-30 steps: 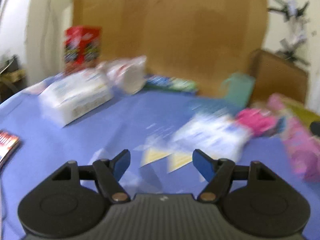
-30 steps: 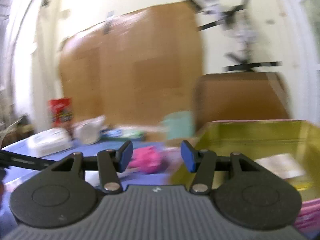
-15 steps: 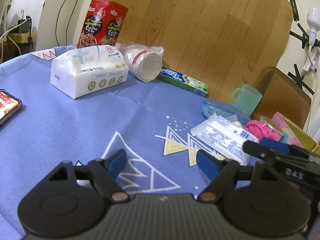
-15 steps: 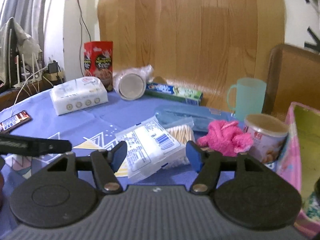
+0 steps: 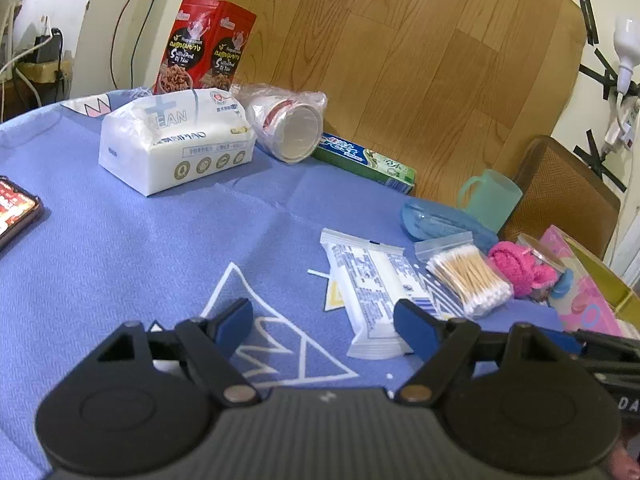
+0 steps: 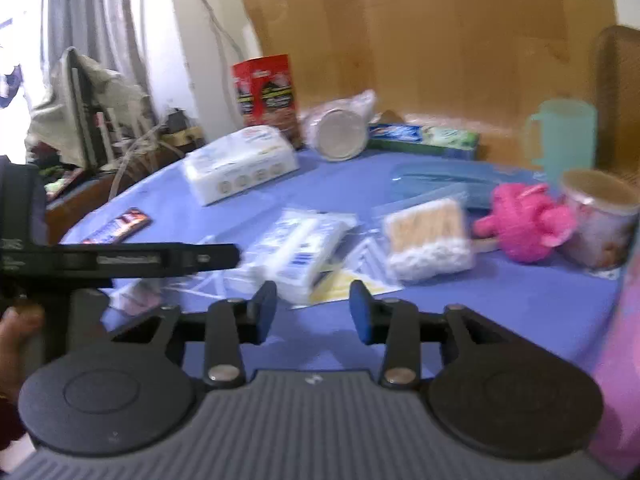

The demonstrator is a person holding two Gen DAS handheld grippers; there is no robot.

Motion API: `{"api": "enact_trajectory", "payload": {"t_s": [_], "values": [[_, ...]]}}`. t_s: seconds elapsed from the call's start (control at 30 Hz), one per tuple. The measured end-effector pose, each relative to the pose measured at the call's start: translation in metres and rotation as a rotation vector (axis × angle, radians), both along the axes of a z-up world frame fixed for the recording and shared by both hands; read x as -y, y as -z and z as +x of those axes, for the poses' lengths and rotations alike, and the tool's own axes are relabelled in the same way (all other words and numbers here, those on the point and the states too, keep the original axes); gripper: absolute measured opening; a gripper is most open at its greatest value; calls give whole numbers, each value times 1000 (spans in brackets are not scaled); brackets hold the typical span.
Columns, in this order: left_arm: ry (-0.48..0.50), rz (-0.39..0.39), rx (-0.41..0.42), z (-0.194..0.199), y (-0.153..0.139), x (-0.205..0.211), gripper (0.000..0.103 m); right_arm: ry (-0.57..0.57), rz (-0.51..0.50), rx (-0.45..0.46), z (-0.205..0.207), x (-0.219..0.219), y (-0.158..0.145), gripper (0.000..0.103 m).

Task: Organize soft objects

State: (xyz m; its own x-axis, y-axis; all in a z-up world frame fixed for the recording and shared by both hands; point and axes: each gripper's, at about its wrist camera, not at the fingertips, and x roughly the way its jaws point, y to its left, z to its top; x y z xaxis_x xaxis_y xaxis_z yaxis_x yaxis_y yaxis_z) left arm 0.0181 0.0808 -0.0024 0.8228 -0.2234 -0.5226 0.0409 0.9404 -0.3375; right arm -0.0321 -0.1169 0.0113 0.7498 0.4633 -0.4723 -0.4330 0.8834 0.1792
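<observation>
A flat white wipes packet (image 5: 372, 284) lies on the blue tablecloth (image 5: 132, 248), also in the right wrist view (image 6: 298, 246). A bag of cotton swabs (image 5: 468, 276) (image 6: 430, 238) lies right of it, then a pink fluffy cloth (image 5: 520, 266) (image 6: 524, 226). A big white tissue pack (image 5: 176, 142) (image 6: 240, 162) sits at the far left. My left gripper (image 5: 324, 320) is open and empty, just short of the wipes packet. My right gripper (image 6: 313, 310) is open and empty, low over the cloth near the packet.
A red snack box (image 5: 204, 46), a wrapped cup stack (image 5: 288, 124), a toothpaste box (image 5: 364, 162), a teal mug (image 5: 490, 198), a blue case (image 5: 436, 224), a small tub (image 6: 600, 216) and a pink-and-yellow box (image 5: 588, 296) stand around. A phone (image 5: 14, 210) lies at the left edge.
Both grippers have moved down and forward toward the wipes packet and swabs. The right wrist view has swung left, off the yellow box. Both stay open.
</observation>
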Motion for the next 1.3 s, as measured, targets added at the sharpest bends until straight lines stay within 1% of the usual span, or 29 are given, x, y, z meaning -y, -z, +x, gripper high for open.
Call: {"api": "enact_trajectory", "payload": {"t_s": [0.1, 0.13, 0.17, 0.2, 0.27, 0.3, 0.33, 0.37, 0.4, 0.43, 0.5, 0.57, 0.63, 0.7, 0.73, 0.77, 0.87, 0.93, 0.97, 1.0, 1.03, 1.07, 1.1, 1.13, 1.17, 1.2, 1.23, 1.27, 1.3], "values": [[49, -53, -9, 6, -7, -1, 80, 16, -2, 4, -5, 4, -8, 47], [57, -57, 7, 7, -13, 0, 80, 43, 2, 55, -14, 9, -20, 47], [62, -53, 22, 8, -17, 2, 80, 74, 32, 157, -29, 16, -39, 45], [70, -50, 35, 10, -22, 4, 80, 127, 71, 310, -56, 32, -64, 45], [88, -46, 47, 16, -29, 9, 80, 324, 119, 641, -112, 64, -104, 48], [91, -38, 42, 20, -31, 11, 80, 429, 137, 775, -138, 80, -117, 50], [91, -33, 34, 23, -30, 13, 80, 521, 154, 874, -159, 96, -128, 51], [92, -33, 28, 26, -29, 13, 80, 580, 162, 913, -171, 109, -136, 51], [91, -38, 19, 28, -26, 13, 80, 598, 164, 895, -174, 116, -143, 51], [85, -43, 5, 30, -24, 13, 78, 578, 164, 853, -170, 119, -144, 52], [73, -67, -17, 32, -19, 10, 73, 473, 156, 713, -147, 110, -134, 57], [74, -106, -23, 30, -18, 4, 69, 318, 110, 524, -110, 83, -110, 60], [80, -107, -21, 27, -21, -1, 65, 151, 44, 334, -68, 47, -77, 63], [81, -100, -13, 27, -26, -6, 65, 49, 4, 157, -33, 18, -45, 63], [87, -105, -18, 28, -28, -9, 65, -21, -21, 75, -14, 2, -30, 64], [100, -117, -30, 32, -29, -12, 65, -59, -54, 38, -2, -11, -19, 66], [151, -150, -74, 47, -24, -11, 65, -100, -174, 12, 25, -43, -1, 88], [171, -148, -100, 54, -16, -4, 64, -122, -209, -19, 44, -54, 9, 88], [180, -151, -123, 58, -9, 0, 59, -135, -223, -48, 53, -60, 14, 87], [184, -150, -132, 58, -4, 5, 50, -145, -226, -53, 57, -64, 20, 87], [184, -129, -118, 53, -3, 10, 44, -154, -232, -24, 50, -66, 18, 85], [171, -98, -106, 48, -4, 14, 44, -136, -246, -5, 46, -70, 17, 80], [164, -86, -100, 42, -6, 16, 44, -118, -242, -2, 42, -71, 15, 72], [158, -88, -92, 37, -9, 16, 43, -106, -233, 9, 36, -70, 14, 70], [154, -97, -77, 31, -12, 15, 43, -89, -224, 30, 27, -65, 13, 56], [167, -116, -61, 26, -18, 15, 43, -47, -251, 60, 18, -62, 13, 40], [190, -143, -45, 22, -25, 18, 43, -23, -261, 80, 16, -61, 14, 40], [205, -144, -24, 18, -32, 23, 43, 1, -232, 93, 10, -52, 11, 39], [222, -127, 0, 14, -40, 30, 43, 25, -192, 95, 7, -43, 6, 35]]}}
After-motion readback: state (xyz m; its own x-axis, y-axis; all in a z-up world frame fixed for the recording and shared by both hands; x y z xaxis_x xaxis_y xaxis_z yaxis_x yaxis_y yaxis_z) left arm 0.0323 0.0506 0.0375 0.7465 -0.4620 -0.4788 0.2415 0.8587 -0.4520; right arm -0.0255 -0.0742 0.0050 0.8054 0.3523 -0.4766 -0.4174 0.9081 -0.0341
